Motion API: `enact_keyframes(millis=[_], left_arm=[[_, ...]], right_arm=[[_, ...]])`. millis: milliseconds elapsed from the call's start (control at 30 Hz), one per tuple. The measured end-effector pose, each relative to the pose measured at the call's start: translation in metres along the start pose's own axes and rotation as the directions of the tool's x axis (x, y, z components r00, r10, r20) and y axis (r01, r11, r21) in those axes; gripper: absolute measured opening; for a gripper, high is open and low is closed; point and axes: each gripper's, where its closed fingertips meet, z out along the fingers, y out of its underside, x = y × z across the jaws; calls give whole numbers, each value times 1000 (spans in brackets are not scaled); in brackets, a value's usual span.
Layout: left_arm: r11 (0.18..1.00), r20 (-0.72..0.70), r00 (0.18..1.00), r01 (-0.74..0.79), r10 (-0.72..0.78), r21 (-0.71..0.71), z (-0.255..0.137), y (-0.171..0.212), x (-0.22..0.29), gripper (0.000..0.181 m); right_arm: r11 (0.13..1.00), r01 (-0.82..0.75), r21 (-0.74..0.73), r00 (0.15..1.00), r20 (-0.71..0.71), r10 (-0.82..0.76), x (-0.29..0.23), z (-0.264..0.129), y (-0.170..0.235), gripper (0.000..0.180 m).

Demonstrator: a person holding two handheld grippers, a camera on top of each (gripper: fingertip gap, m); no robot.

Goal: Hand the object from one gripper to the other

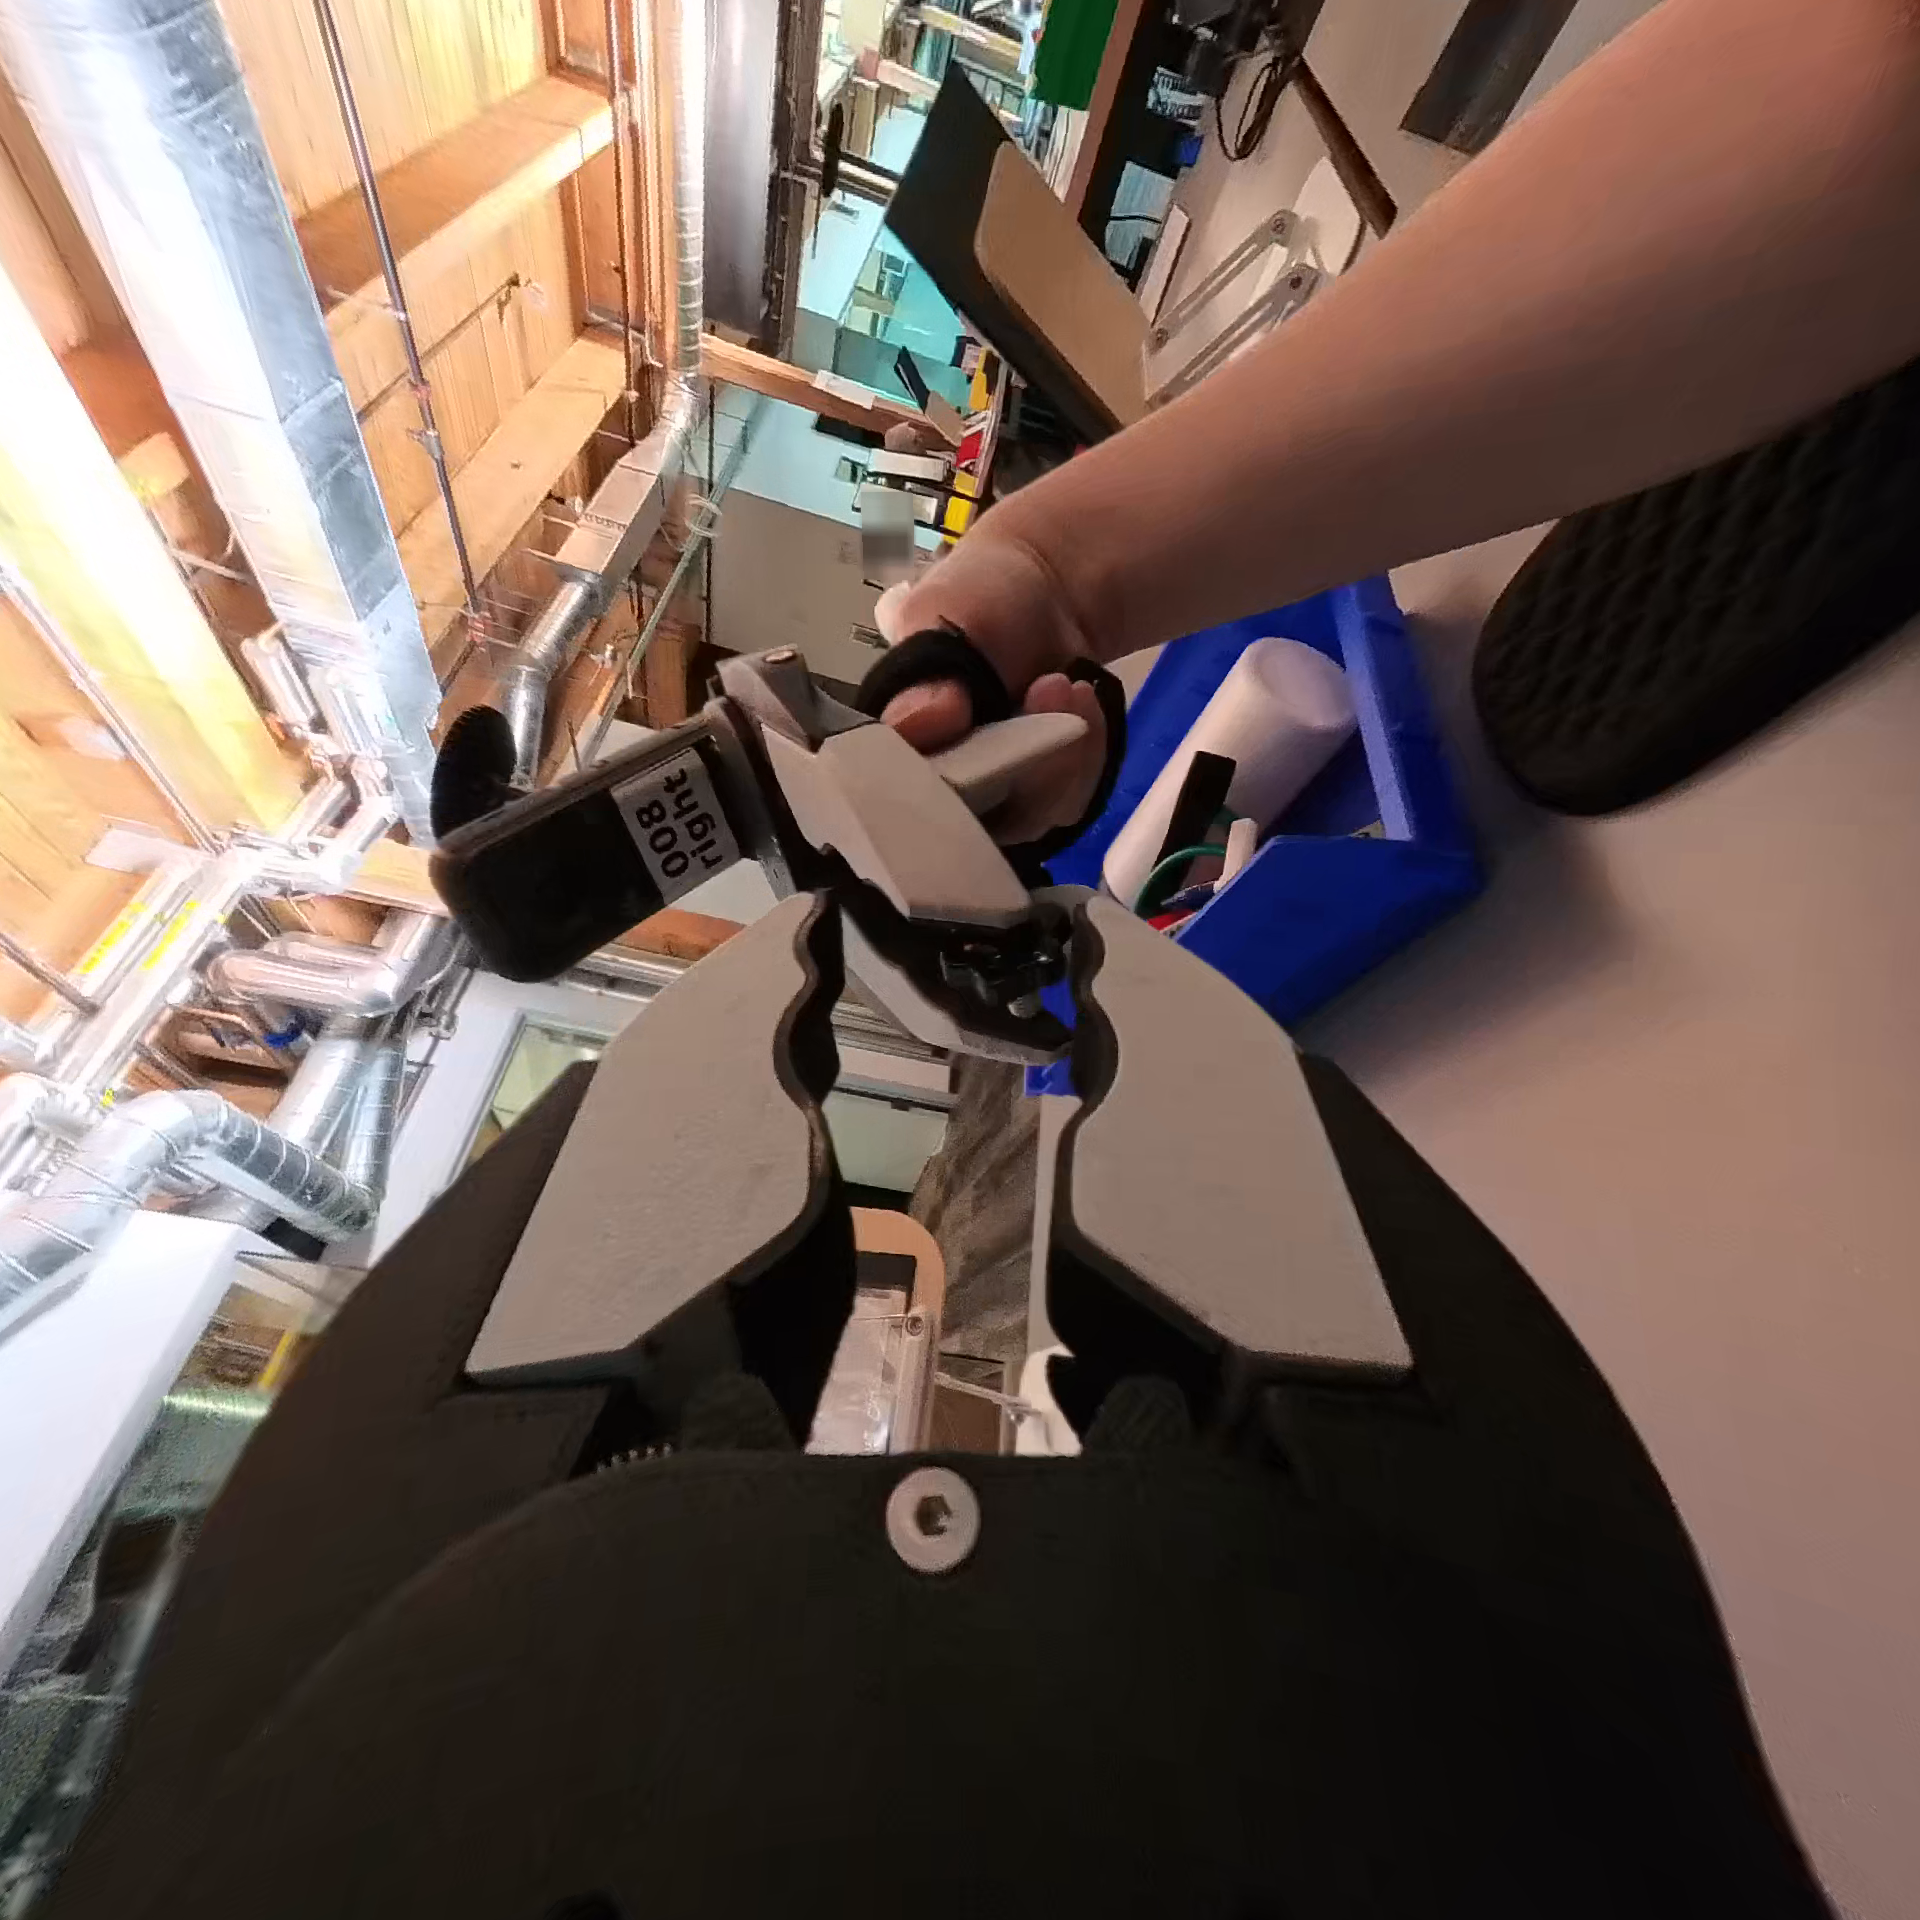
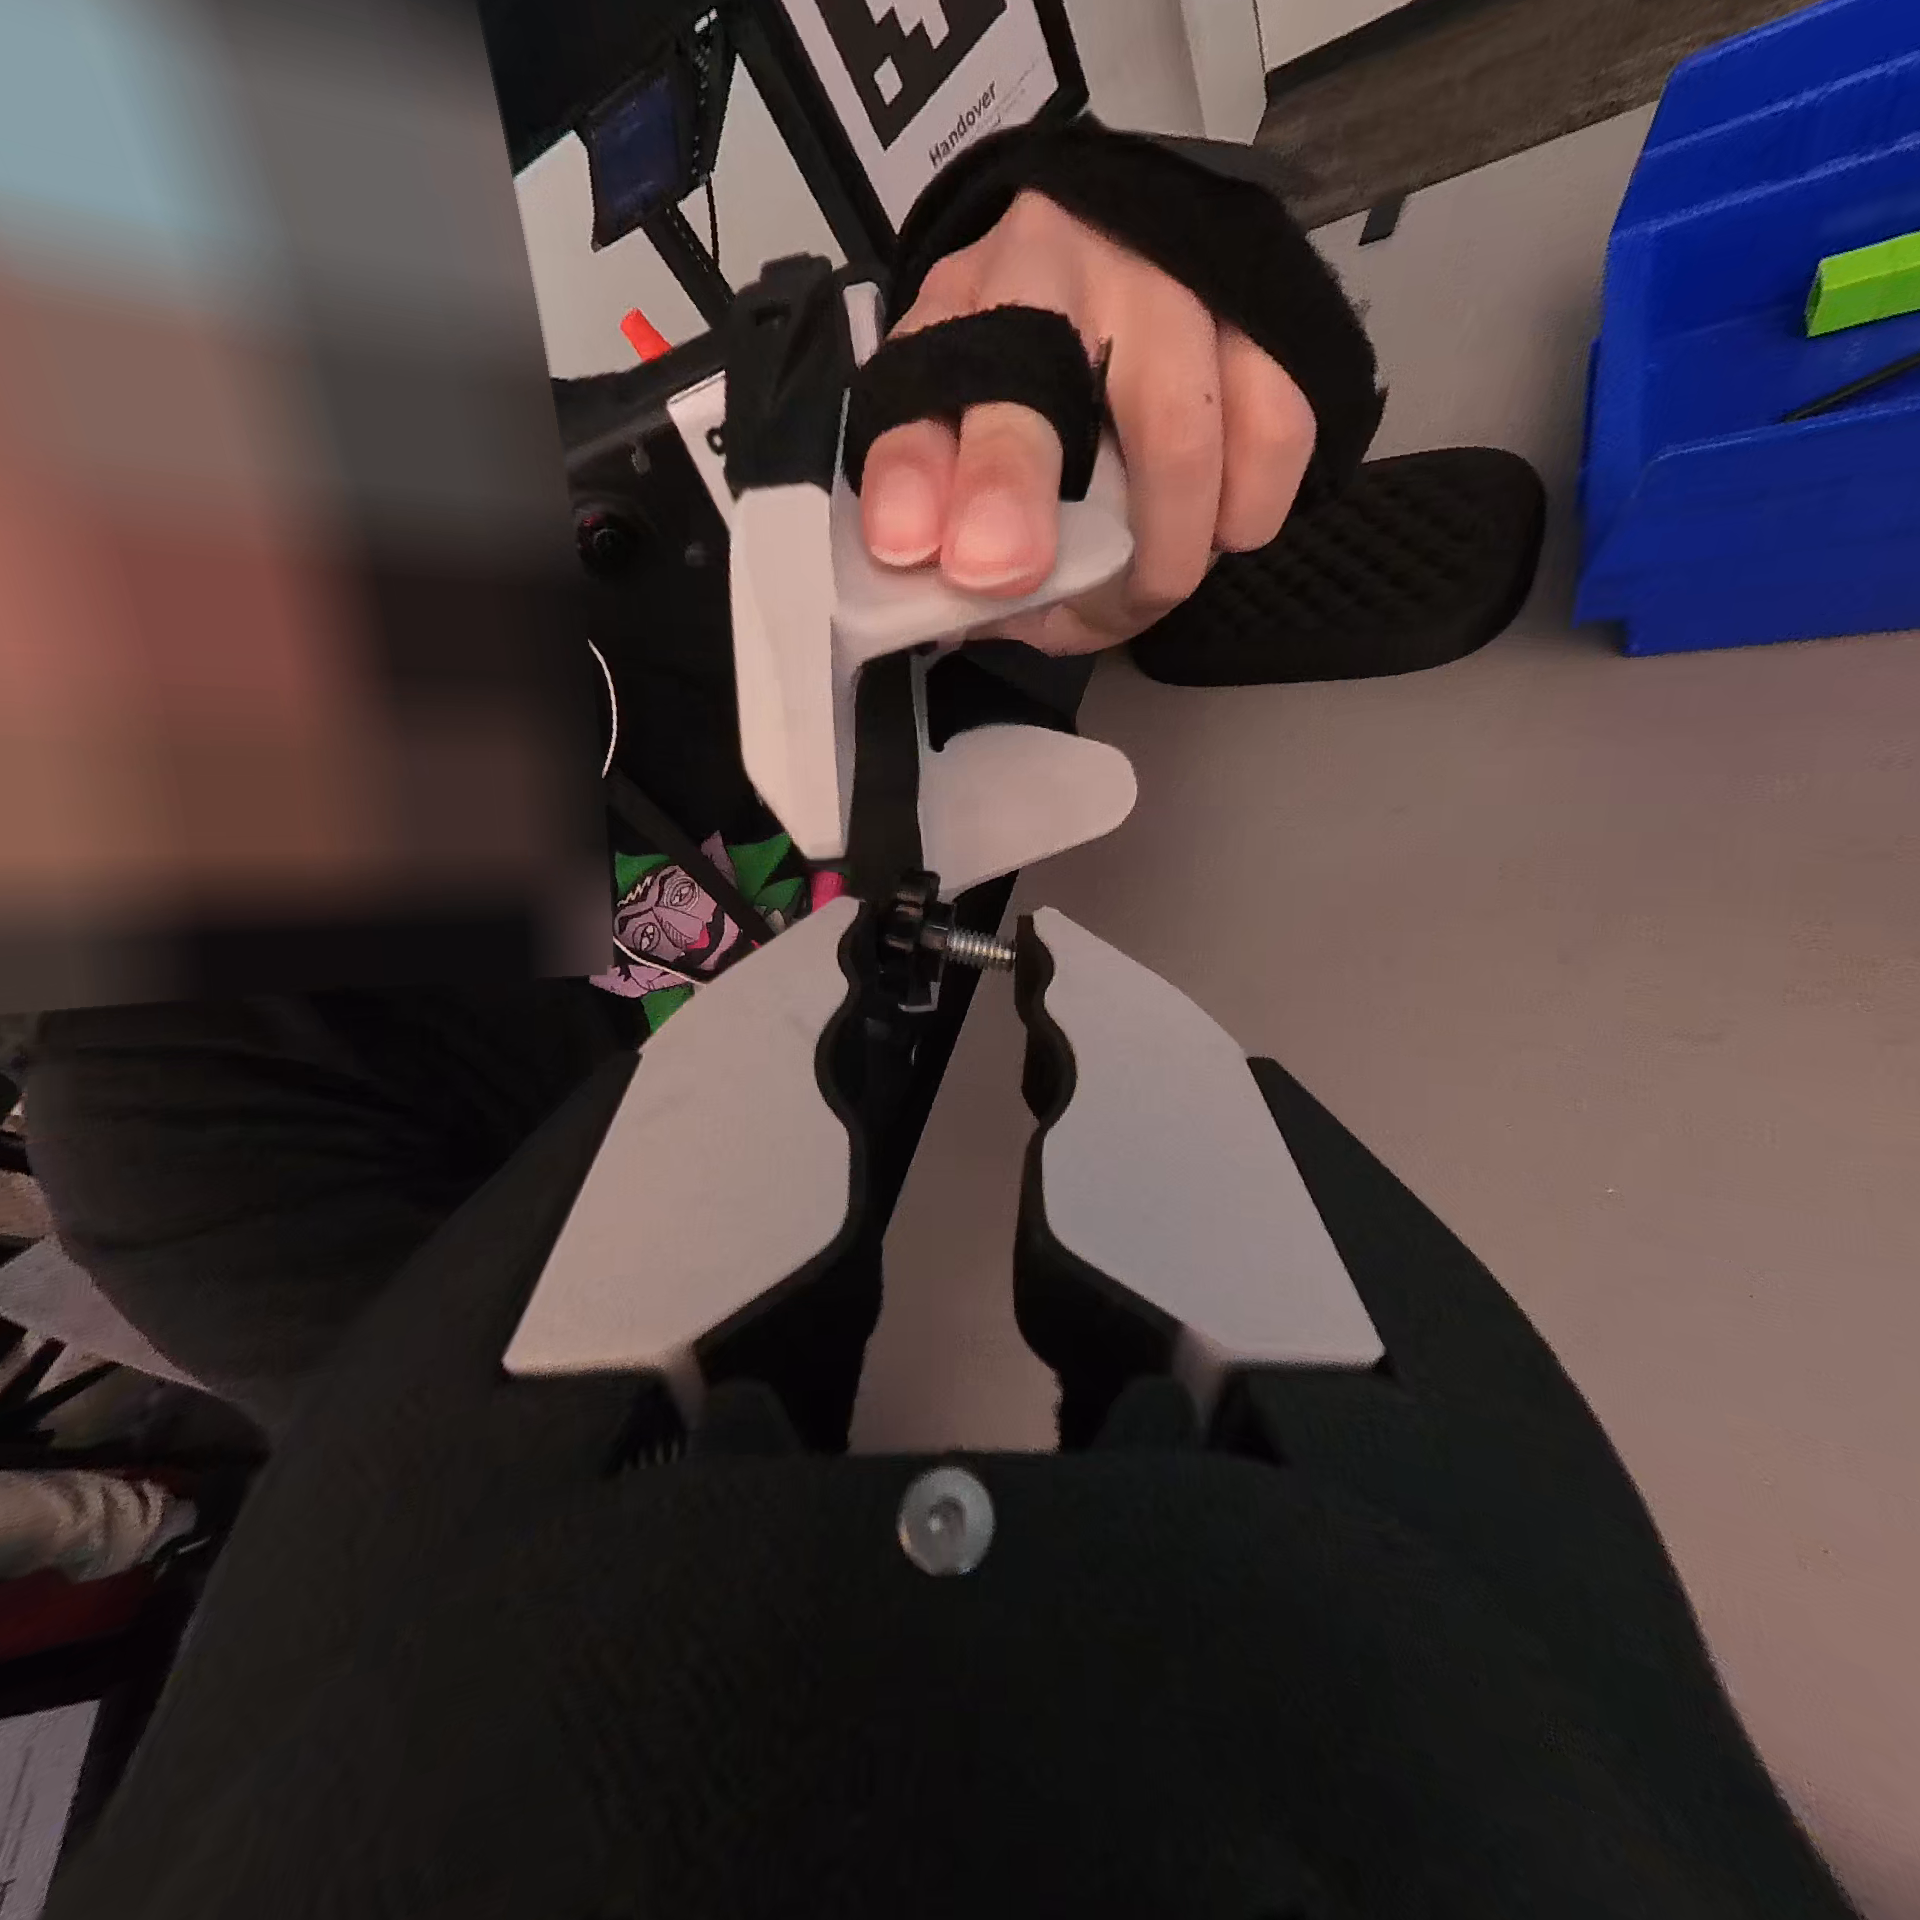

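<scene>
The right gripper [image 2: 940,920] is set narrow and pinches the knob screw [image 2: 914,933] end to end. The knob sits on one finger and the screw tip at the other. The left gripper [image 1: 956,909] is open wide around that spot.

The screw is small, so it is likely light, hard and easy to drop. Grab the fat knob, not the thin thread. It has a bumpy black head and a shiny silver screw.

It is up off the grey table [image 2: 1455,1039]. A blue bin [image 2: 1766,468] sits at 2 o'clock.
</scene>
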Motion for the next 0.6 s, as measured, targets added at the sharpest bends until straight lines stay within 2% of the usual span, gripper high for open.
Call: enact_keyframes(millis=[167, 333, 400, 500, 600], left_arm=[[998, -43, 998, 48, -50, -46, 3, 8, 4, 41], [999, -34, 999, 17, -18, -35, 3, 9, 4, 23], [999, -26, 999, 19, -21, -49, 4, 12, 2, 22], [997, 34, 999, 34, -32, -65, 2, 17, -11, 20], [989, 109, 985, 140, -133, -57, -2, 24, -32, 17]], right_arm=[[997, 74, -9, 996, -55, -74, 7, -1, 2, 27], [996, 93, 9, 994, -57, -93, 7, -3, -1, 26], [993, 116, 32, 991, -78, -113, 10, -5, -4, 26], [962, 243, 122, 963, -149, -224, 13, -14, -18, 33], [886, 430, 172, 883, -283, -373, 13, -25, -33, 54]])
